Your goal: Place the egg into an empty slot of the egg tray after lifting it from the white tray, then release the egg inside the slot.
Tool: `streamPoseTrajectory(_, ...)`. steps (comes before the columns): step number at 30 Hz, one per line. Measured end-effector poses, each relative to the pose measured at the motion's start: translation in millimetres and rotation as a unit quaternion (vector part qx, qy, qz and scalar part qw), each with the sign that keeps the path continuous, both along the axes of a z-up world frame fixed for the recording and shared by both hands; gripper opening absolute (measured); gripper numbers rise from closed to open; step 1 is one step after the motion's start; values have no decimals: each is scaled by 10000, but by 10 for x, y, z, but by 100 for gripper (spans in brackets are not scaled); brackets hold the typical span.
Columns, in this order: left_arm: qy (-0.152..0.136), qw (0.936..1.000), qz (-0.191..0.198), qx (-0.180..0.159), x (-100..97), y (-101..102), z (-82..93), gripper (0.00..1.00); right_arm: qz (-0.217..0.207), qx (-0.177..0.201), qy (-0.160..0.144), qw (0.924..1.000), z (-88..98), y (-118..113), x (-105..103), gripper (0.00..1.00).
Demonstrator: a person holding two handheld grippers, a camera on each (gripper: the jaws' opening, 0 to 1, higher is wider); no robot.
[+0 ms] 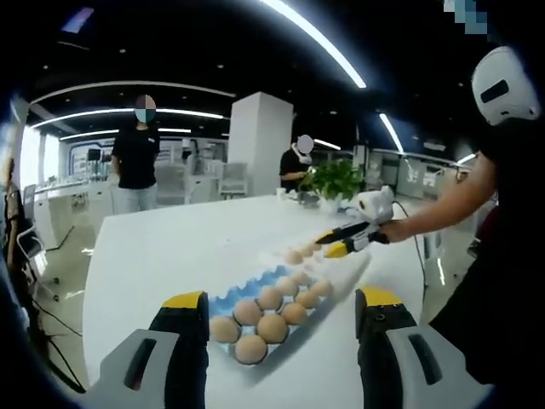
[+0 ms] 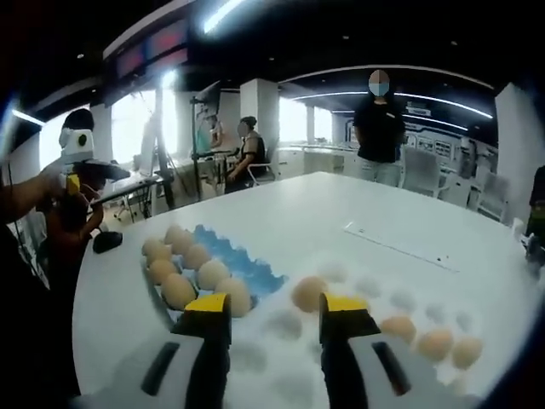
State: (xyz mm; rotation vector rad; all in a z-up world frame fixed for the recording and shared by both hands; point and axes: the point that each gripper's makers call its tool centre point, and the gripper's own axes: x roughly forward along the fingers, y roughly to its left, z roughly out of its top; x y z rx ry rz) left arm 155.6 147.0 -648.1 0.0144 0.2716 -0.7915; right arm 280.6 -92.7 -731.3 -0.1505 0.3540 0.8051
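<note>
Right claw (image 2: 266,313) agape, oval egg (image 2: 309,293), dimpled white tray (image 2: 375,294)

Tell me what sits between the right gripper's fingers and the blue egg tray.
In the right gripper view, only bare white tabletop separates the right gripper from the blue egg tray; one tan egg on the white moulded tray lies just ahead.

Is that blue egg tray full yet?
No. The blue tray holds eggs along one side, with bare blue slots beside them.

white tray (image 2: 375,298) washes out against the table (image 2: 341,213), its edges lost; in the left gripper view its eggs (image 1: 300,253) blur together.
</note>
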Motion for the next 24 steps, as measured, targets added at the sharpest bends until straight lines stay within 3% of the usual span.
streamPoseTrajectory(8,-17,10000,38,-23,33,-1,21,70,-404,-87,-52,9991,-69,-2,205,33)
streamPoseTrajectory(13,-7,10000,10,-22,50,-36,14,70,-799,-19,-88,9968,-146,13,393,33)
streamPoseTrajectory(15,3,10000,11,-22,56,-43,10,70,-961,-322,-97,9948,-237,-8,456,33)
streamPoseTrajectory(24,4,10000,38,-5,69,-30,17,70,-935,-373,61,9949,-408,56,537,32)
